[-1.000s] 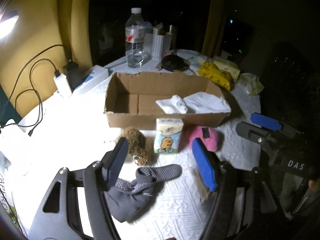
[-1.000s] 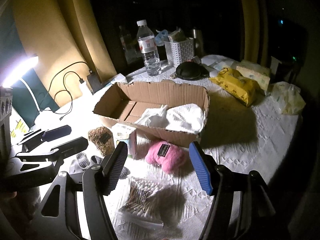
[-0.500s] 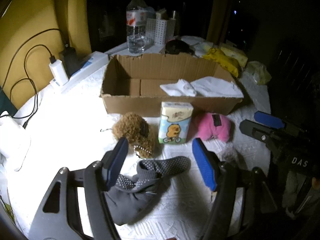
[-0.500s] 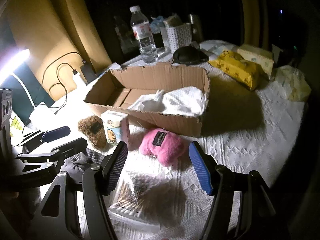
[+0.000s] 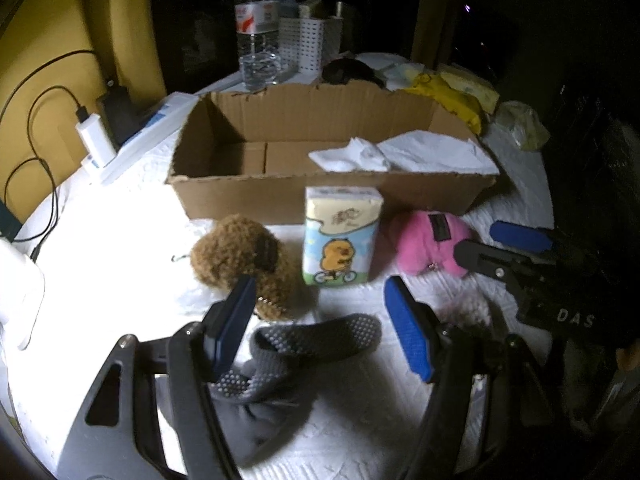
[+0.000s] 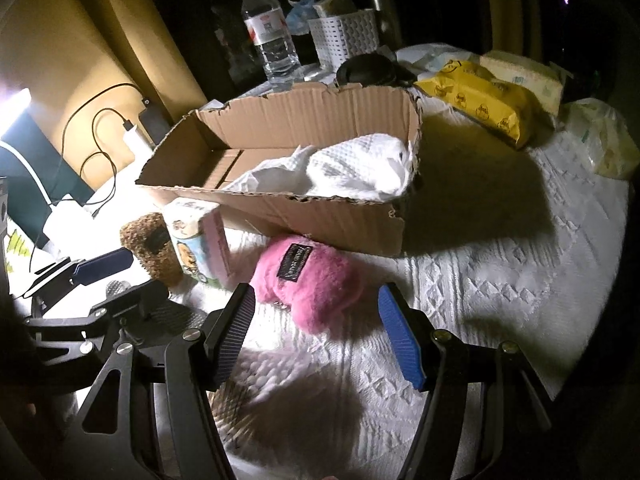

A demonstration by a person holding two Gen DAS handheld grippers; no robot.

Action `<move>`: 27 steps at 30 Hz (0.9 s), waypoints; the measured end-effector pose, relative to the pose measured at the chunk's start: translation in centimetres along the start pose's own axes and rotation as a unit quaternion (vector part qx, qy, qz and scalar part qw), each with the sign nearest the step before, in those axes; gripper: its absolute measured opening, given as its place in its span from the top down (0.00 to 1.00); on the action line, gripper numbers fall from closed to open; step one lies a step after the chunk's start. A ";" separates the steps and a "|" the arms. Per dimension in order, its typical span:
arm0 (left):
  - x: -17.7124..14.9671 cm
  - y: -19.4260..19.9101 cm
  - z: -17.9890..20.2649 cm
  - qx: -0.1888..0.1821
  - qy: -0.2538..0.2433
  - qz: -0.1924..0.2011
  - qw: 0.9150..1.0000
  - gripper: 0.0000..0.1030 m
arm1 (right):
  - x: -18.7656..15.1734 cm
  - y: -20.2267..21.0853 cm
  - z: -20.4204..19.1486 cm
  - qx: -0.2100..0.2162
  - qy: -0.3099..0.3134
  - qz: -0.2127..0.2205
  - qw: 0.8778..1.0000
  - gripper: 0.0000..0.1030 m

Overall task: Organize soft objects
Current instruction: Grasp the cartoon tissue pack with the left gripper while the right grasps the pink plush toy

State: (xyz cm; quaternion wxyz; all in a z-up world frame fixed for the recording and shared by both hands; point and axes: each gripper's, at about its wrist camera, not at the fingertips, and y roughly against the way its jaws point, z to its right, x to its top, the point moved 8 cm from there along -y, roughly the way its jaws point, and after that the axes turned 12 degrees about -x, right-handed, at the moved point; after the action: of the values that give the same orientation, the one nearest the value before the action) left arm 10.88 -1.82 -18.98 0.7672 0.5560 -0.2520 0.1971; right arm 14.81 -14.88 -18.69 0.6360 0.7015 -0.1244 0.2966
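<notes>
A cardboard box holds white cloths at its right end. In front of it lie a brown plush, a tissue pack and a pink plush. A grey sock lies between the open jaws of my left gripper. My right gripper is open, right over the near edge of the pink plush. A pack of cotton swabs lies blurred under it.
A water bottle, a white basket, a black object and yellow packs stand behind the box. A power strip with chargers lies left. A white textured cloth covers the table.
Both grippers have moved forward toward the box. The pink plush now sits close between the right gripper's jaws. The sock stays between the left jaws. Both stay open.
</notes>
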 end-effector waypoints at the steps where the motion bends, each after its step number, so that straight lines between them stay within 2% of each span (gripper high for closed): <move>1: 0.0 -0.1 0.1 0.000 -0.002 -0.001 1.000 0.34 | 0.0 -0.2 0.1 0.001 -0.001 -0.001 1.000 0.35; 10: 1.2 -1.6 1.0 0.006 -0.027 0.003 1.000 0.34 | 0.0 -1.6 0.7 0.026 -0.005 -0.011 1.000 0.35; 25: 2.2 -3.6 1.2 0.003 -0.030 0.008 1.000 0.35 | 0.4 -3.0 0.6 0.059 -0.012 -0.017 0.998 0.38; 27: 2.2 -3.9 1.2 0.003 -0.030 0.004 1.000 0.45 | 0.4 -3.2 0.6 0.064 -0.014 -0.017 0.998 0.40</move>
State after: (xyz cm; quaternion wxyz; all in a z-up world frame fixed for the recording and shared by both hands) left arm 14.74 -4.14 -20.30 0.7567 0.5629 -0.2768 0.1841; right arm 17.02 -14.86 -21.11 0.5929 0.7470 -0.1023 0.2829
